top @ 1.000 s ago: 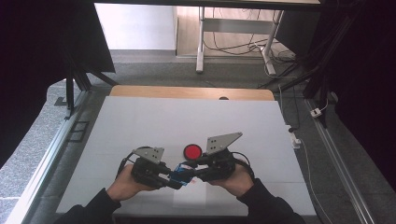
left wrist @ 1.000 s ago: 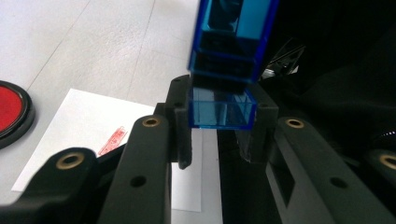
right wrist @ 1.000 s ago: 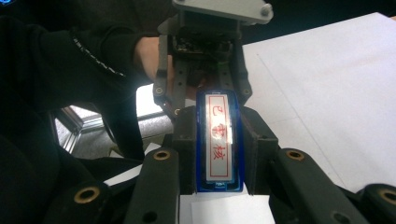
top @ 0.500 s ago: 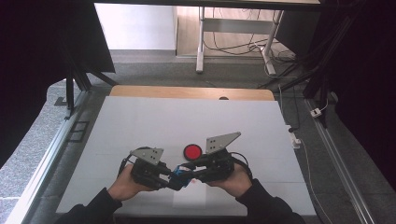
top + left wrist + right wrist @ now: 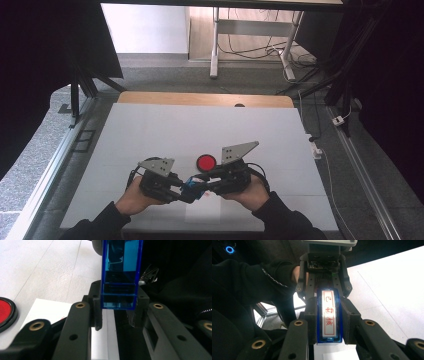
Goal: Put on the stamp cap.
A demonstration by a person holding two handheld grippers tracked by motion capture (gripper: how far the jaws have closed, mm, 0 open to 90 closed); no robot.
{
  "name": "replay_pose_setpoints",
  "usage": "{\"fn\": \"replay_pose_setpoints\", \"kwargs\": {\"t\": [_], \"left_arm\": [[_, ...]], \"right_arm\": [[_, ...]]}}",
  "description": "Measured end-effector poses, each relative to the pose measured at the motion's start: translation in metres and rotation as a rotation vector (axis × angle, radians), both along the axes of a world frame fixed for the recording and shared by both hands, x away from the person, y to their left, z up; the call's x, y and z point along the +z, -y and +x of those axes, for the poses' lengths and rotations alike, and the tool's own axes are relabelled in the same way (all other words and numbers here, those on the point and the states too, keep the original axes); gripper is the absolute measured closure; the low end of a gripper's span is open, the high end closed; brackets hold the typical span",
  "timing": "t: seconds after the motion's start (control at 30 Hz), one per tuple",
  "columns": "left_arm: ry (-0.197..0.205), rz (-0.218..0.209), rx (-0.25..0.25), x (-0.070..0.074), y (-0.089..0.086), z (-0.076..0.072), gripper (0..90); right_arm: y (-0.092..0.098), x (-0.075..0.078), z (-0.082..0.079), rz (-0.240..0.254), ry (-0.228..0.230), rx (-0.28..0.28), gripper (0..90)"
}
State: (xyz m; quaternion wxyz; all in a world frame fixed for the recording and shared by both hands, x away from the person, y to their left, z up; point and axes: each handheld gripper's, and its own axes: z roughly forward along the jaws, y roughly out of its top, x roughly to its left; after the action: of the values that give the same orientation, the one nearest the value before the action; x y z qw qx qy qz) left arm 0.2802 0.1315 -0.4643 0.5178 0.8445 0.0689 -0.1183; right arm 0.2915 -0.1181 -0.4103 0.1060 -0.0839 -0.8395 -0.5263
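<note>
Near the desk's front edge, both tongs (image 5: 192,189) clamp one blue stamp (image 5: 329,317); uneven pulling could twist it loose.

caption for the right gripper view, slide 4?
Right gripper and left gripper both clamp a blue stamp, its red-lettered face up.

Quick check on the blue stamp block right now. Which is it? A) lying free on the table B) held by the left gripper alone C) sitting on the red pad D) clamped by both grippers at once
D: the right gripper view shows the right gripper shut on the blue stamp block, and the left gripper view shows the left gripper clamping its other end; the red pad lies apart on the table.
</note>
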Motion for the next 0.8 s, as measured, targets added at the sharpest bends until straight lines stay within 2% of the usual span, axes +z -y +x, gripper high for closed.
{"fn": "replay_pose_setpoints", "kwargs": {"t": [0.07,0.17,0.33,0.47,0.57,0.8], "left_arm": [[-0.012,0.003,0.007,-0.001,0.000,0.000,63.2],[-0.007,0.020,0.029,-0.002,-0.001,-0.001,59.4],[-0.004,0.047,0.077,-0.002,-0.003,-0.005,52.1],[0.022,0.063,0.128,-0.001,-0.007,-0.008,44.0],[0.019,0.064,0.157,-0.001,-0.011,-0.009,38.3],[0.015,0.105,0.263,0.002,-0.024,-0.012,26.1]], "right_arm": [[-0.001,0.000,-0.001,-0.022,0.009,-0.012,70.5],[0.000,-0.001,-0.001,-0.032,0.017,-0.027,70.6],[0.002,0.000,0.000,-0.028,0.026,-0.041,70.5],[0.002,-0.001,0.000,-0.035,0.034,-0.047,70.5],[0.002,-0.001,-0.001,-0.043,0.046,-0.054,70.4],[0.003,0.000,-0.002,-0.053,0.054,-0.067,70.4]]}}
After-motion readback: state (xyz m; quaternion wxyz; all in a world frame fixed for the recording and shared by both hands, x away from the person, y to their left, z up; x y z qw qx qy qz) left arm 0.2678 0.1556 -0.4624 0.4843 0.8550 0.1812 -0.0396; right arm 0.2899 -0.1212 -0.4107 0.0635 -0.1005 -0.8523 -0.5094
